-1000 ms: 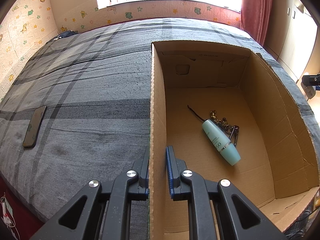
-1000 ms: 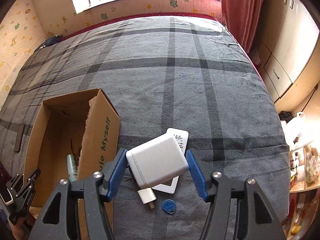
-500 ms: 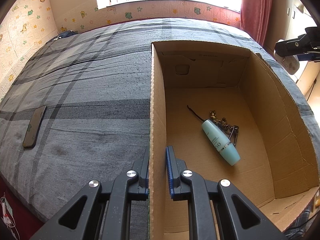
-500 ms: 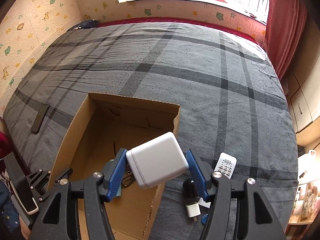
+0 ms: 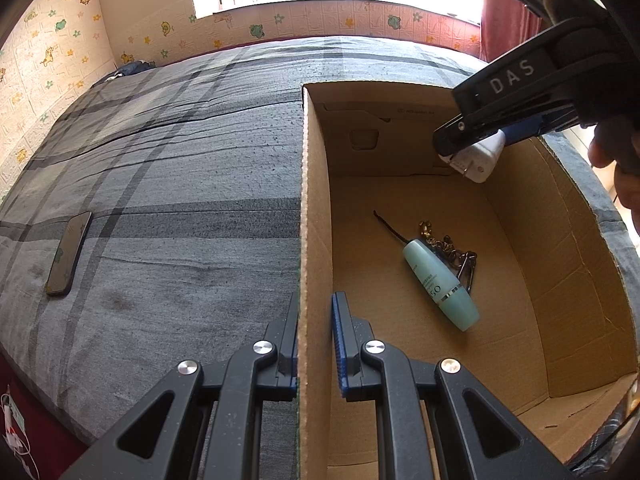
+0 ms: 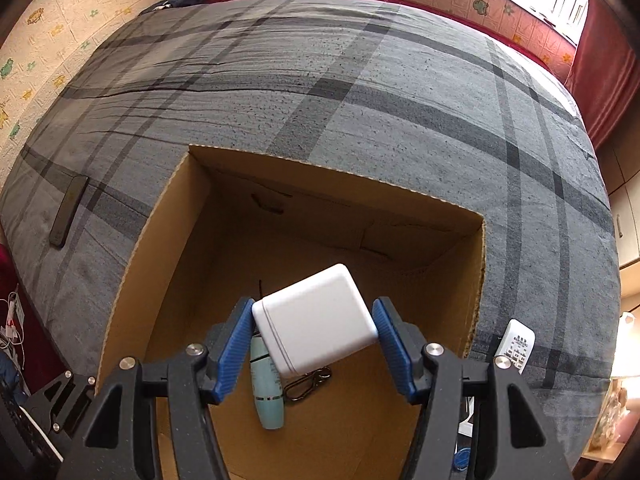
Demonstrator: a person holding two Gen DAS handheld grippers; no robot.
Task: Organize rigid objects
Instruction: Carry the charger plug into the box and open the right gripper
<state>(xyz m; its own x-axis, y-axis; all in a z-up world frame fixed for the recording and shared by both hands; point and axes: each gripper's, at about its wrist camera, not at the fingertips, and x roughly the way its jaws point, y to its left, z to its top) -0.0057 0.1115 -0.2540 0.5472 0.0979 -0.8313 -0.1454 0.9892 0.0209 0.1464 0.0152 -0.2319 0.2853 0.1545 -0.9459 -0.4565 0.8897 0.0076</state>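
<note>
Carried in from over the bedspread to above the open cardboard box [image 6: 328, 200], white charger [image 6: 316, 320] clenched in right gripper [image 6: 314, 334], left gripper [image 5: 316, 336] clamped on box wall, ready for dropping beside teal bottle [image 5: 440, 284] inside.

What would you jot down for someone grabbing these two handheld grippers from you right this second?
Left gripper: jaws shut on the cardboard box wall, steadying it.
Right gripper: jaws shut on the white charger, held above the open box.
Done: teal bottle and keyring lie on the box floor.
Left: release the charger into the box, then probably fetch the white remote right of the box and the phone on the bed.
</note>
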